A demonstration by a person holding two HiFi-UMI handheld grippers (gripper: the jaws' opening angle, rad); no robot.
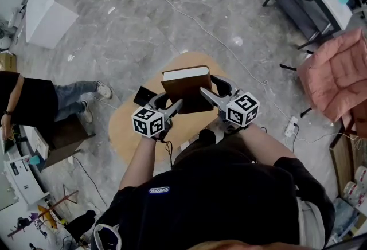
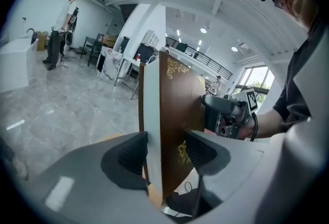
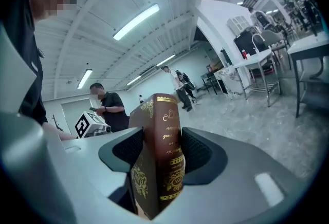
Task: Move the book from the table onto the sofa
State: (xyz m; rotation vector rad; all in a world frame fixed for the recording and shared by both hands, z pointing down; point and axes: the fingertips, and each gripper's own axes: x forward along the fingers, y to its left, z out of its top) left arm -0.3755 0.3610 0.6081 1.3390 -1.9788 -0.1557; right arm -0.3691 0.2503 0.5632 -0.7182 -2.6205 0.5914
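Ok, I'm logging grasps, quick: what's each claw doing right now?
Left claw: closed on the brown book, at its page-edge side.
Right claw: closed on the same book, at its spine.

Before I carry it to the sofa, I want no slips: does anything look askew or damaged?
Nothing stands out. The book is closed and intact, clamped at its page edge by the left tongs and at its spine by the right tongs, held over the round table.

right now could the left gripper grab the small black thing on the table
Probably not: the left gripper is shut on the book, so its jaws are full, though the black thing lies close by.
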